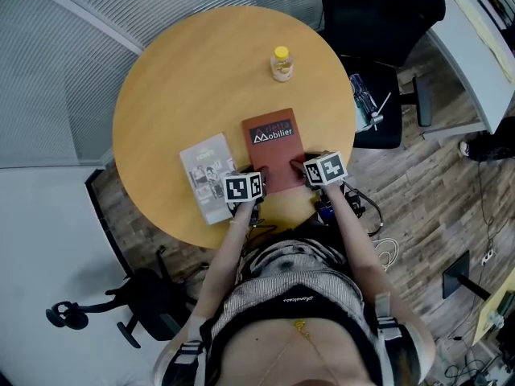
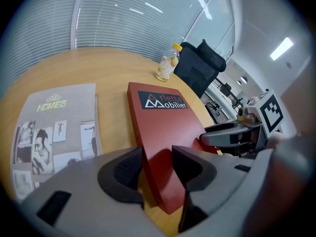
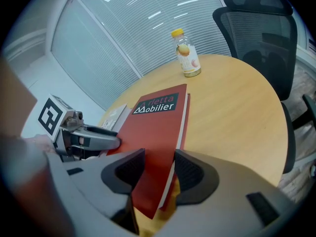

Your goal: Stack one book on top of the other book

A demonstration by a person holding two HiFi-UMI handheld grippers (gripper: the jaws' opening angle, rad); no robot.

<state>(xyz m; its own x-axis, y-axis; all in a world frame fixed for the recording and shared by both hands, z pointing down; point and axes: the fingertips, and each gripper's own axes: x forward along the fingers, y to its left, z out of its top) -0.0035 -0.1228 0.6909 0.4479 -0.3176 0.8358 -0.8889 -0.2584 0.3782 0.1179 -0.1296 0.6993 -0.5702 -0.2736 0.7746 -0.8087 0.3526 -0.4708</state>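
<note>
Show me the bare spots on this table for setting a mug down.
Widest bare wood: far left of the table, beyond the grey book, left of the bottle. A narrower strip runs between the red book and the right rim. Crowded: the near edge, where left gripper and right gripper clamp the red book.

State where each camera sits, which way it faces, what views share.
Head view: head-mounted, looking steeply down at table; torso, forearms, left gripper, right gripper show.
Left gripper view: on left gripper, facing along jaws gripping red book; right gripper visible.
Right gripper view: on right gripper, jaws gripping same book; left gripper visible.
All share book, bottle.
</note>
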